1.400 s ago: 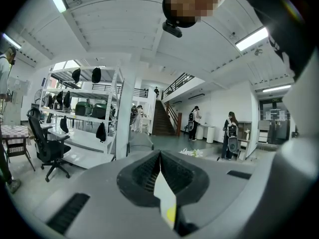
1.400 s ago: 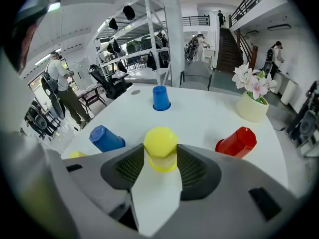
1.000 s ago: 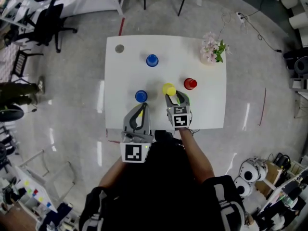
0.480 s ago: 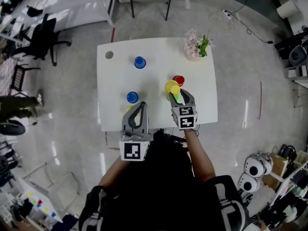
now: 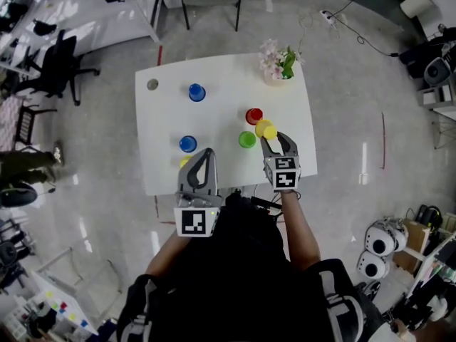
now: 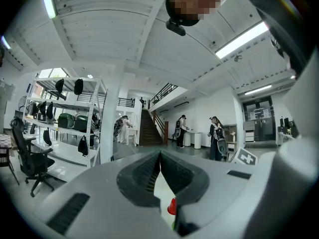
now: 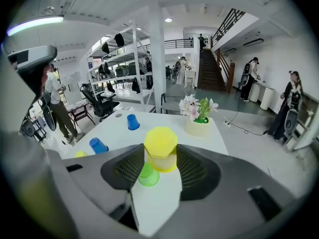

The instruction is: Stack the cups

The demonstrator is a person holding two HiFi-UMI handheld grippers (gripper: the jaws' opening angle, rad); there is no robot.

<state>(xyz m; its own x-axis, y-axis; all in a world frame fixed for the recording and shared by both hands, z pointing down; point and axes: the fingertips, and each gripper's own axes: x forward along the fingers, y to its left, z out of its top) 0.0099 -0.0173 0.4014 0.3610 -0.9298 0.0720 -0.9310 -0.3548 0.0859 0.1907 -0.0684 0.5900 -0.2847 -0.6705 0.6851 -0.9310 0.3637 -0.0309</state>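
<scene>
My right gripper point(image 5: 271, 138) is shut on an upside-down yellow cup point(image 5: 265, 129), held just in front of the red cup point(image 5: 254, 115). In the right gripper view the yellow cup point(image 7: 160, 143) sits between the pads, off the table, with a green cup point(image 7: 148, 176) standing below and left of it. That green cup point(image 5: 247, 140) is on the table left of the held one. My left gripper point(image 5: 207, 152) hovers shut and empty near the front edge, beside a blue cup point(image 5: 187, 144) and a second yellow cup point(image 5: 184, 161). Another blue cup point(image 5: 197, 92) stands farther back.
A pot of pink flowers point(image 5: 276, 63) stands at the white table's point(image 5: 221, 70) far right corner, and a small grey disc point(image 5: 152, 85) lies at its far left. Office chairs, shelves and people surround the table at a distance.
My right gripper has carried the yellow cup to the right, away from the green cup and up beside the red cup. The left gripper has stayed near the front edge.
</scene>
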